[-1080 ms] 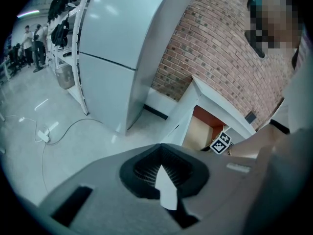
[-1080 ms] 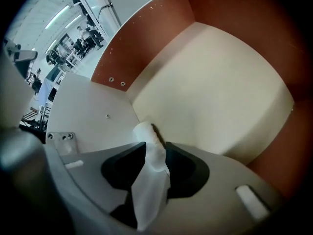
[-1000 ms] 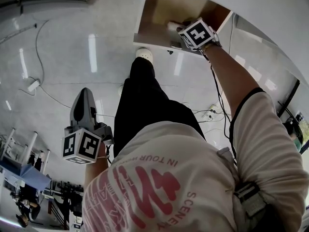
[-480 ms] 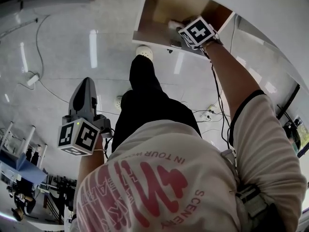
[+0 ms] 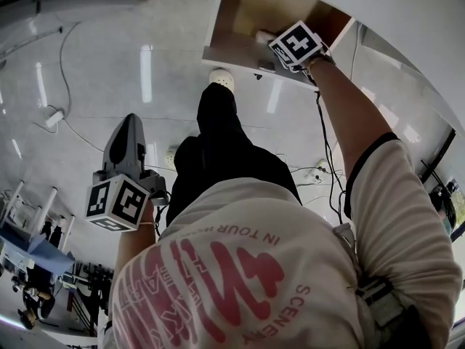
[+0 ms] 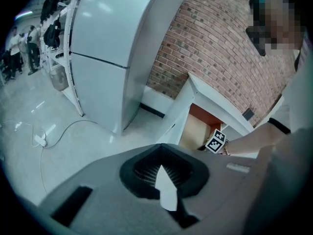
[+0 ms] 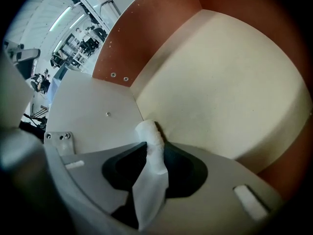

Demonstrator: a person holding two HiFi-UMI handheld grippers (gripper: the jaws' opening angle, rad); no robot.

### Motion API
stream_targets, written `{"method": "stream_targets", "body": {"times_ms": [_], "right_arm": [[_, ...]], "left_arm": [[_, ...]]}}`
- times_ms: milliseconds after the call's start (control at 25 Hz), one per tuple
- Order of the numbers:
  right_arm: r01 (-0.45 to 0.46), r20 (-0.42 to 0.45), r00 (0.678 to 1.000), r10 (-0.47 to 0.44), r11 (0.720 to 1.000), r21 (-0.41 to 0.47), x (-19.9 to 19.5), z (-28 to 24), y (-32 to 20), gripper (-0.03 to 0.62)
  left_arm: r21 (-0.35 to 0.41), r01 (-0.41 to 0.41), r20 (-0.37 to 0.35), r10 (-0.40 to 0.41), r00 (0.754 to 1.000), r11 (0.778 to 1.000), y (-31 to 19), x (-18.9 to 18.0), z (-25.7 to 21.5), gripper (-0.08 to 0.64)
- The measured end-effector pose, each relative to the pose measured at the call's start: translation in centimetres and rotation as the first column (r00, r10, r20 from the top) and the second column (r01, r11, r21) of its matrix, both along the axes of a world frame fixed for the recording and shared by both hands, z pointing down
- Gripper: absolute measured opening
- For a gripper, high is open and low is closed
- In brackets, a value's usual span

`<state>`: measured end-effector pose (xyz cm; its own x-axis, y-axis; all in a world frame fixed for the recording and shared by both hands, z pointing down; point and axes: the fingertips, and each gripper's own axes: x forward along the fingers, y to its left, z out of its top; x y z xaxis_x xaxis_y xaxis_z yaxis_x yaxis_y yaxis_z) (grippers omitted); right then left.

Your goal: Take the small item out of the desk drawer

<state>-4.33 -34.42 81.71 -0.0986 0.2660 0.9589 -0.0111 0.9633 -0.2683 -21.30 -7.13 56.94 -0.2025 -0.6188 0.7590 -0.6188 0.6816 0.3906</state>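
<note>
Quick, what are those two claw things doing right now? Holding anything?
Left gripper: fingers closed, holding nothing.
Right gripper: fingers closed on the small white item, inside the drawer.

The right arm (image 5: pixel 341 115) is stretched forward and almost straight, sleeve ending at the upper arm, forearm bare. At its end the right gripper (image 5: pixel 272 43) points away from the body, with its marker cube (image 5: pixel 296 44) facing up. In the right gripper view its jaws are closed on a small white item (image 7: pixel 148 133), which sticks out past their tips.

The left forearm (image 5: pixel 134 242) is bent and kept close to the body's left side, lower than the right. The left gripper (image 5: pixel 129 126) points forward, with its cube (image 5: pixel 116 203) nearest the body. In the left gripper view its jaws meet, with nothing between them.
</note>
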Motion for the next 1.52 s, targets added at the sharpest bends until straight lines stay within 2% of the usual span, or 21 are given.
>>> {"method": "stream_targets", "body": {"times_ms": [280, 520, 800, 1000, 1200, 1360, 1520], "right_arm": [[0.020, -0.004, 1.000, -0.020, 0.999, 0.029, -0.2, -0.4, -0.1, 0.089], [-0.015, -0.005, 1.000, 0.016, 0.999, 0.040, 0.1, -1.2, -0.4, 0.075], [-0.136, 0.035, 0.990, 0.134, 0.989, 0.062, 0.5, -2.5, -0.4, 0.074], [-0.176, 0.091, 0.981, 0.169, 0.981, 0.076, 0.2, -4.1, 0.4, 0.073], [-0.256, 0.127, 0.962, 0.244, 0.962, 0.092, 0.3, -6.5, -0.1, 0.072], [-0.284, 0.147, 0.953, 0.266, 0.952, 0.117, 0.2, -8.2, -0.3, 0.072], [-0.302, 0.175, 0.945, 0.276, 0.941, 0.149, 0.5, -10.6, -0.2, 0.071]], "left_arm": [[0.013, 0.005, 0.010, -0.005, 1.000, 1.000, -0.5, -0.7, -0.6, 0.005], [0.031, -0.009, 0.016, 0.009, 1.000, 0.999, -1.5, -0.6, -1.1, 0.005], [0.063, -0.019, 0.030, 0.017, 0.999, 0.998, -1.9, -0.6, -1.7, 0.005], [0.098, -0.031, 0.041, 0.027, 0.999, 0.995, -2.4, -0.1, -2.4, 0.005], [0.133, -0.035, 0.048, 0.029, 0.998, 0.991, -3.0, 0.5, -3.8, 0.005], [0.170, -0.036, 0.048, 0.028, 0.998, 0.985, -3.7, 0.0, -4.8, 0.005], [0.224, -0.077, 0.061, 0.065, 0.996, 0.972, -5.0, 0.0, -6.4, 0.005]]}}
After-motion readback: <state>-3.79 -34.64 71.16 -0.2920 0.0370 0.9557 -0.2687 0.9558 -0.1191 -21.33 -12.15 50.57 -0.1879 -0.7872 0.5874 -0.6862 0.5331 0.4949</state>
